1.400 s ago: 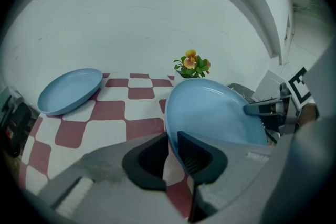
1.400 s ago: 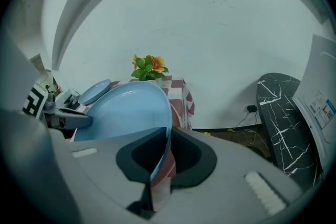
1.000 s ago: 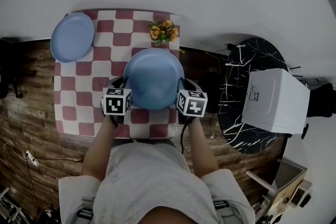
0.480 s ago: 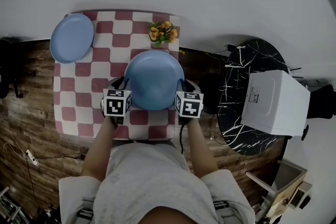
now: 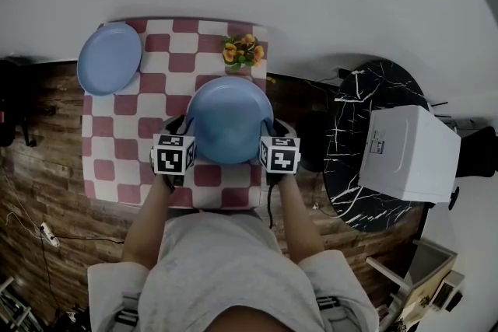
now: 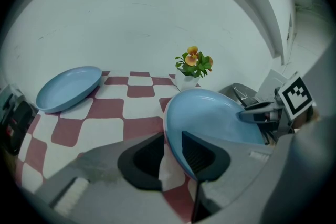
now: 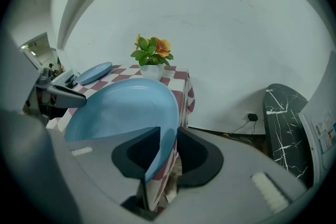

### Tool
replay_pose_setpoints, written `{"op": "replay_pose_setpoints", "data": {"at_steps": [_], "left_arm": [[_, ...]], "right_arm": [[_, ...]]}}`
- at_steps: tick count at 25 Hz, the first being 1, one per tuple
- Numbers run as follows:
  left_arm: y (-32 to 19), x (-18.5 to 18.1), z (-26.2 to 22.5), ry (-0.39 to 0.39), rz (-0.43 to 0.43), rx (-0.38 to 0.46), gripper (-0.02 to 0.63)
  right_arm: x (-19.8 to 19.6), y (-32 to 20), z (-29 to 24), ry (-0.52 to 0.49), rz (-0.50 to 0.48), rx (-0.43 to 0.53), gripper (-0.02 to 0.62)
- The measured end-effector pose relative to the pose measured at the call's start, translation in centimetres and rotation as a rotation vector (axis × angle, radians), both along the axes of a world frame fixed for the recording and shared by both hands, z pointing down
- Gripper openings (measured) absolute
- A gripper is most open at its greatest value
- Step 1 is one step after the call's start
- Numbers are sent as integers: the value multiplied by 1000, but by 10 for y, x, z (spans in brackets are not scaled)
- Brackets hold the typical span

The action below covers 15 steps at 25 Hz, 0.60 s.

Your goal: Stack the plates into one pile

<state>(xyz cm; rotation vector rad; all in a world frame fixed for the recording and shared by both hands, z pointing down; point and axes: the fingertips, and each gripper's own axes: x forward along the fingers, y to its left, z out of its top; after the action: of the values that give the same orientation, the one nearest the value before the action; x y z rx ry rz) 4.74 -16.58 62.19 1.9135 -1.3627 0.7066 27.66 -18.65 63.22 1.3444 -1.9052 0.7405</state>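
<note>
A: Against a second ago?

B: Little has shifted. The near plate [image 5: 229, 119] hangs where it did, over the right half of the checked cloth [image 5: 117, 120]. The marker cube on the right gripper [image 5: 270, 133] has slid a touch inward. Both sets of jaws are opening.

A: Grip now?

B: The left gripper [image 6: 172, 155] has the plate's left rim between its pads, with a clear gap on the outer pad. The right gripper straddles the right rim, slack on the outer side. Neither clamps. Can't tell if the plate's base touches the cloth.

A: Room to move?

B: The far plate [image 5: 110, 57] sits at the far-left corner, well apart, its rim just over the cloth's left edge. Bare cloth lies between the two plates. The potted flowers [image 5: 243, 49] stand just beyond the near plate's far rim, which is tight. The near plate's right rim runs about level with the cloth's right edge. Past that is a round black marble table [image 5: 366, 144] carrying a white box [image 5: 408, 152].

A: Surfaces?

B: Both plates are pale blue, smooth, round and shallow-dished. The cloth is red-and-white check, draped over the edge. The pads are black and ribbed, and the floor [image 5: 47, 167] is wood plank
</note>
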Motion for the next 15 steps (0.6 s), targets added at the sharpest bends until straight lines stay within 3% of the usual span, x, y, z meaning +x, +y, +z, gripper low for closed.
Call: {"op": "replay_pose_setpoints", "data": {"at_steps": [9, 12, 15], "left_arm": [[-8, -13, -31, -2, -12, 103, 121], [-11, -18, -53, 8, -17, 168, 107], [-12, -25, -81, 5, -20, 258, 46]], "right_arm": [[-8, -5, -38, -39, -3, 134, 117], [-25, -8, -65, -87, -38, 203, 63], [-43, -12, -102, -149, -64, 311, 3]]}}
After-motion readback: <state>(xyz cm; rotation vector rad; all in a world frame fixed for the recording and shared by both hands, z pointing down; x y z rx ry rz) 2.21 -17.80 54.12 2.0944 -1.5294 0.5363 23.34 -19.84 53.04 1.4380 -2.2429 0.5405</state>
